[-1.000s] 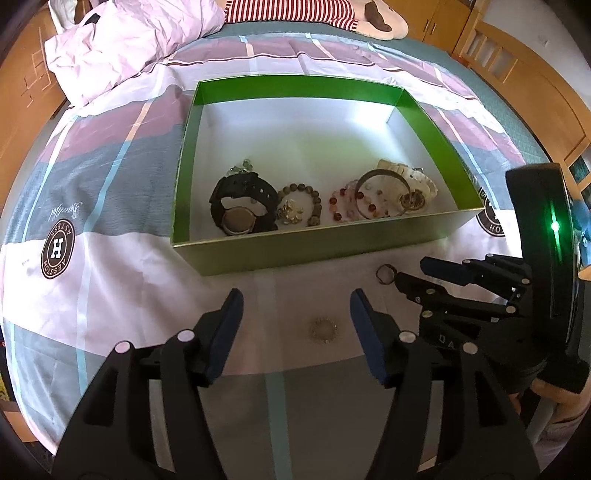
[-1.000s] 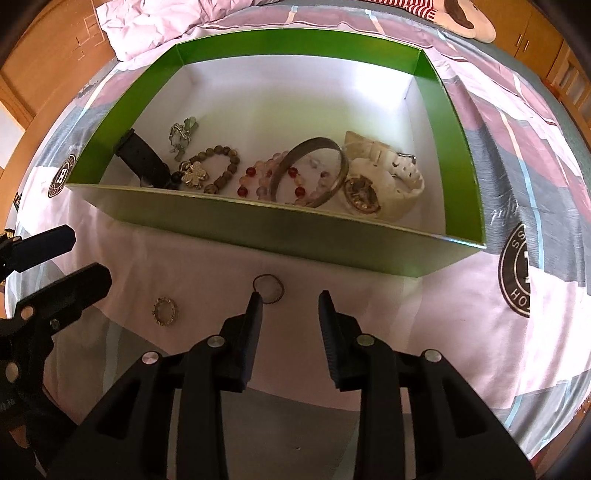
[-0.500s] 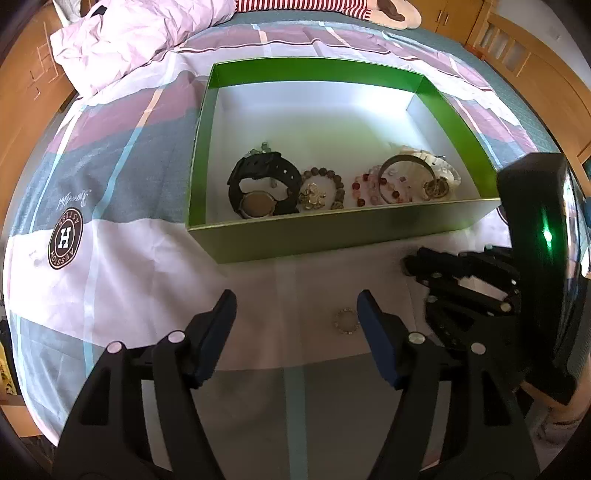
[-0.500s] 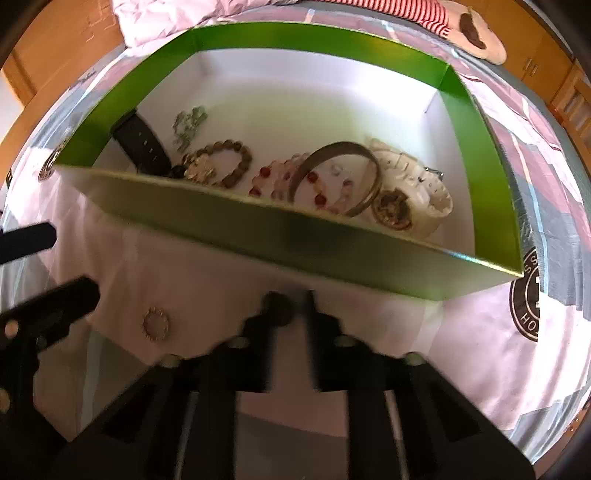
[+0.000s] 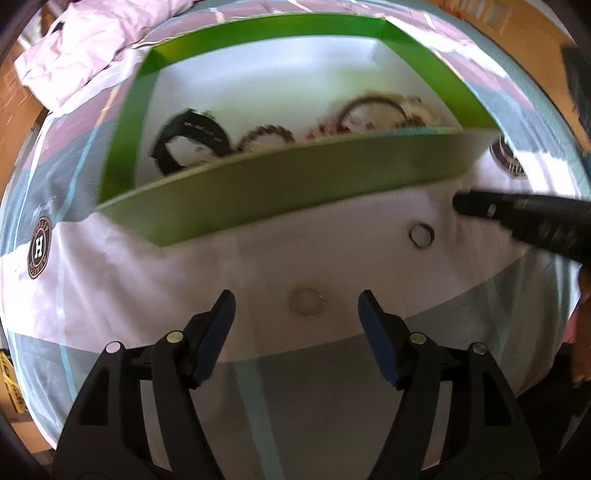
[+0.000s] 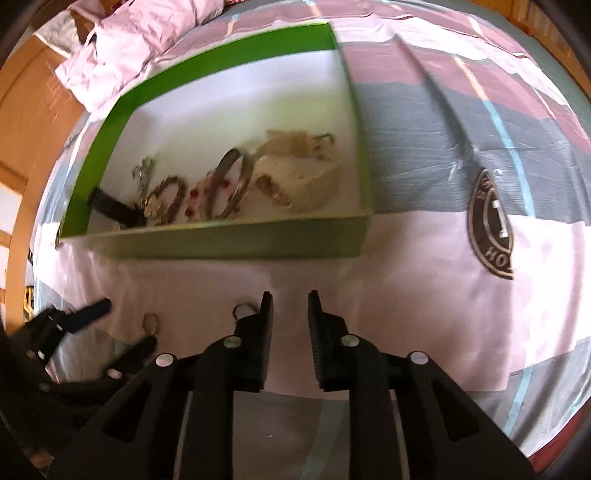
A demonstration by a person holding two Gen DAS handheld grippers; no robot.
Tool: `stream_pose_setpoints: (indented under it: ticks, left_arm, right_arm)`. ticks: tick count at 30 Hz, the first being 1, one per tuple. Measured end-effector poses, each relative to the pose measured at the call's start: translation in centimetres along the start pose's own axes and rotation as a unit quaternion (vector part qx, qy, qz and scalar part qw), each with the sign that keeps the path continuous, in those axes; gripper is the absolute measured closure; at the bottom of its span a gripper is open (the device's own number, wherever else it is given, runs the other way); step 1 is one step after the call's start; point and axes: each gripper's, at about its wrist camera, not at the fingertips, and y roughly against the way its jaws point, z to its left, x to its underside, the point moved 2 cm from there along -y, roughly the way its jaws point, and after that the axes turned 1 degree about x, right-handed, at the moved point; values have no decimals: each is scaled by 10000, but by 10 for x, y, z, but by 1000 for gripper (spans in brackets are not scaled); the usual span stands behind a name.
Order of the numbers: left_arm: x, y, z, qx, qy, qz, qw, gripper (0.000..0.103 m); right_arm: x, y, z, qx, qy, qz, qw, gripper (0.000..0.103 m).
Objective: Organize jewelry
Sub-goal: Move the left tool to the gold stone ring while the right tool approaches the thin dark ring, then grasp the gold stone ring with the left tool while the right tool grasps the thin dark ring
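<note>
Left wrist view shows the left gripper point(image 5: 297, 306) spread wide with a small beaded ring point(image 5: 307, 302) lying loose on the bedspread point(image 5: 110, 266) between its fingers. Right wrist view shows the right gripper point(image 6: 290, 301), its jaws just opened a little and holding nothing, while the thin ring point(image 6: 242, 311) lies just left of it. Both rings are outside the green box point(image 5: 295, 188), whose blurry contents seem to be bracelets and watches.

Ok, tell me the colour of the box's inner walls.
Bright green, with a white floor; the box shows it best in the left wrist view.
</note>
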Motion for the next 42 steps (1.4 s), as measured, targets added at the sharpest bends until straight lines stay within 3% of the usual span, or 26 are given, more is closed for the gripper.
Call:
stream_pose_setpoints:
  ticks: [3,5,8,10,11,19,24,25,26,36,39,42]
  left_arm:
    - [3,-13,-7,-105,-143,136,9998,51]
    - [4,-16,-9,-128,-178,91,9997,51]
    - [4,-15,-6,-75,-135,59,9999,59]
    - [3,-14,-1,-43,-36,39,10000,79]
    - [2,-13,2,-19,28,42,10000,82]
    - [1,-13,27,94,417,167,9989,78]
    - [0,-13,49,176,567,212,9980,73]
    - [0,-14,51,179,588,217,9979,71]
    - [-1,-14,53,177,607,222,9978,70]
    - [-1,-16,43,140,537,212,9982,68]
    - [-3,-17,38,174,464,214,9985,72]
    - [-4,-17,36,211,452,219,9985,72]
  right_arm:
    - [5,3,8,-48,94,11,9999,82]
    - [7,3,12,-47,193,33,9998,73]
    - [12,2,21,-6,331,28,9994,70]
    - [11,-1,23,49,411,46,9991,70]
    - [8,-5,22,69,427,52,9991,70]
    - [11,-18,40,140,663,109,9976,70]
    - [13,-34,57,412,960,205,9943,70]
    - [14,-34,59,462,989,202,9938,72]
    - [15,-35,61,537,1049,164,9929,81]
    - [11,-32,53,519,933,202,9941,83]
    - [11,-33,45,551,962,312,9933,82]
    - [10,-34,46,456,1039,337,9930,69]
